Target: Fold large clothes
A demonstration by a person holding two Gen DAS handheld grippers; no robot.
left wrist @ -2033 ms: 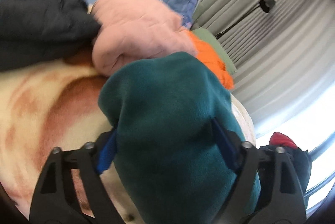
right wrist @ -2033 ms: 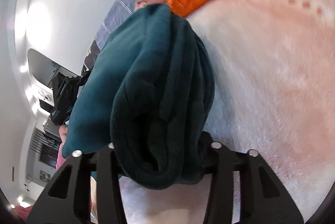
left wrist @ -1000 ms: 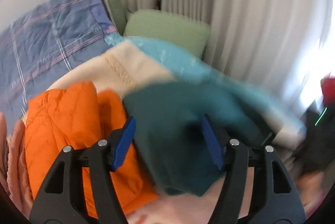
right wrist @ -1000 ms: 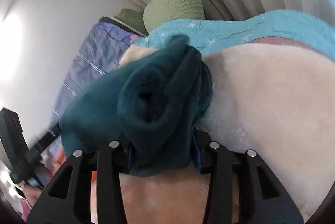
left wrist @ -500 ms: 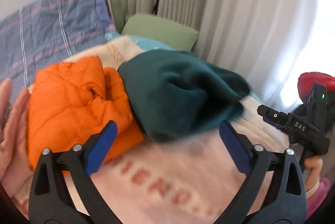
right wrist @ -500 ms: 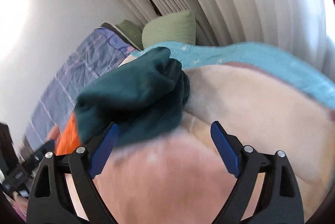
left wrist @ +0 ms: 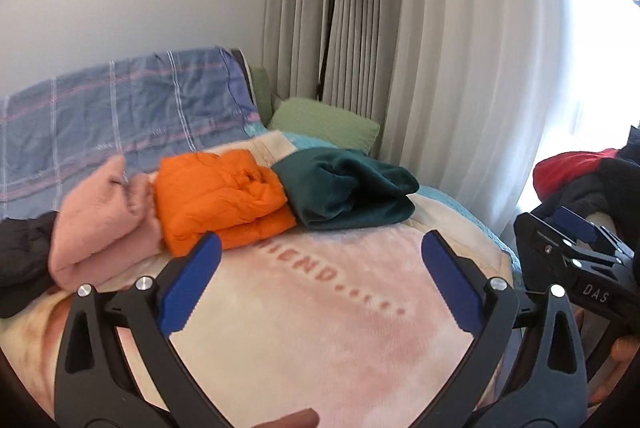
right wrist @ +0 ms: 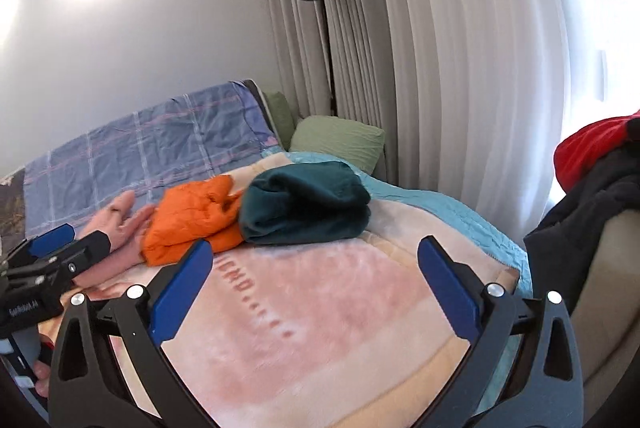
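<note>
Folded teal fleece (left wrist: 344,194) sits centre frame on the pink blanket (left wrist: 320,328), touching the orange bundle (left wrist: 222,198) to its left. Left gripper (left wrist: 320,284) empty, fully spread. Right gripper (right wrist: 316,284) has just been opening; nothing between jaws. Risk: the loosely stacked fleece may slump and unfold.

Pink blanket (left wrist: 320,308) on bed, teal (left wrist: 344,188), orange (left wrist: 220,200) folded bundles
</note>
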